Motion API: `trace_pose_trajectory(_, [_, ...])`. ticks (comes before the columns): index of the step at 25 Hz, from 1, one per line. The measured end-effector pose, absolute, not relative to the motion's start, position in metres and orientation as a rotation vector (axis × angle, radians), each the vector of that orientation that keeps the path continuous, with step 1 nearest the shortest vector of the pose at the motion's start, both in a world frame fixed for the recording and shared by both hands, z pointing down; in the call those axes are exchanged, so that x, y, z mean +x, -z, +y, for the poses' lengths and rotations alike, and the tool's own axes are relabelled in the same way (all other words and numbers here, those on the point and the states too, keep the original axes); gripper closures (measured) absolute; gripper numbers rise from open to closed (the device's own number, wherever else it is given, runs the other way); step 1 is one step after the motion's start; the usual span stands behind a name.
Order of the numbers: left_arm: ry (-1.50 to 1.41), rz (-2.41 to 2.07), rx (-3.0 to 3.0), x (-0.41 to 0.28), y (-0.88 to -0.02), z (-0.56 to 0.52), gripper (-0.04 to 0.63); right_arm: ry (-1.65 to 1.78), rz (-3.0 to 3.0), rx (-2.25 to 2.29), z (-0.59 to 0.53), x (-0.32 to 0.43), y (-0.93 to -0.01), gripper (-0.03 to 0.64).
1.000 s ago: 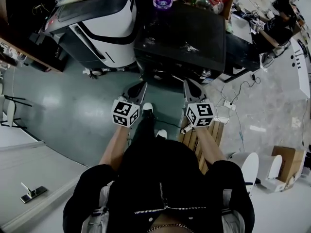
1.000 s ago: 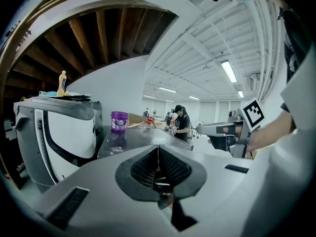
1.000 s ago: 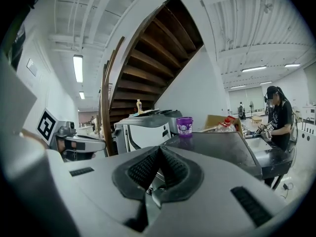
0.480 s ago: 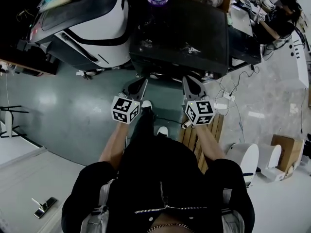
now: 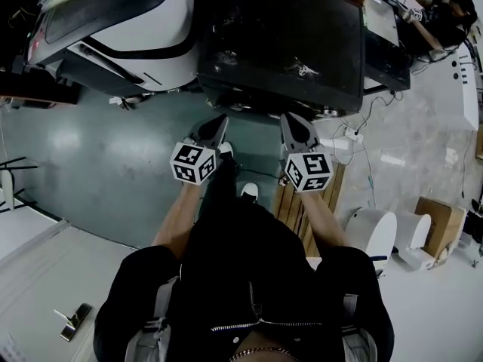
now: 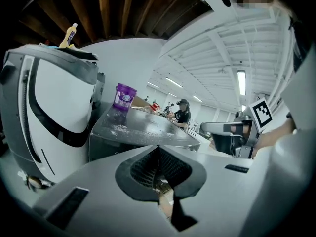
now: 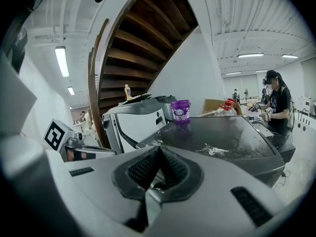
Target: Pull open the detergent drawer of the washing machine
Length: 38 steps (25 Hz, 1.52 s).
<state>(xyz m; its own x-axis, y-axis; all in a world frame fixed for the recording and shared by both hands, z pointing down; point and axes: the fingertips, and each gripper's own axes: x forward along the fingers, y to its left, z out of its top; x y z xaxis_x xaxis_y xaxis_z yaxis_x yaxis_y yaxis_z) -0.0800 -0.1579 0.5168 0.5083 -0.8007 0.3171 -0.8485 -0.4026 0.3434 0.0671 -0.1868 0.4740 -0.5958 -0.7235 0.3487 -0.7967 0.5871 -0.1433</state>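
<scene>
Below washing machine top, front hidden

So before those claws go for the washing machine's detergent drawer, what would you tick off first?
1. Drawer located: cannot tell; no view shows it on the dark washing machine.
2. Left gripper ready to grab: not ok; its jaws are shut and empty.
3. Right gripper ready to grab: not ok; its jaws are shut and empty.
4. Grippers at the machine: not ok; both hang short of its front, touching nothing.
5. Purple tub out of the way: ok; it stands at the far edge of the top.
</scene>
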Motion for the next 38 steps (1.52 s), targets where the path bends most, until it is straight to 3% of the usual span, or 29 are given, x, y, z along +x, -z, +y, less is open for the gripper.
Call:
trace_pose_trajectory(13, [0.356,-1.191,1.974,-0.075,-0.561,-0.174,0.571,-0.484,-2.521,1.268,-0.182,0.073,-0.493,0.611])
trace_pose_trajectory(14, [0.384,-1.179,1.957,-0.074,-0.563,-0.176,0.559,-0.486,-2.516,1.271,-0.182,0.075,-0.494,0.610])
trace_pose_trajectory(17, [0.473,-1.133,1.901,-0.074,-0.569,-0.183,0.422,-0.495,-2.503,1.280,-0.183,0.078,-0.497,0.609])
trace_pose_trajectory(21, [0.601,-1.038,1.824,-0.073,-0.575,-0.190,0.342,-0.509,-2.487,1.289,-0.183,0.083,-0.501,0.610])
trace_pose_trajectory(38, [0.930,-0.898,1.554,-0.092,-0.633,-0.233,0.295,-0.576,-2.399,1.334,-0.174,0.100,-0.521,0.609])
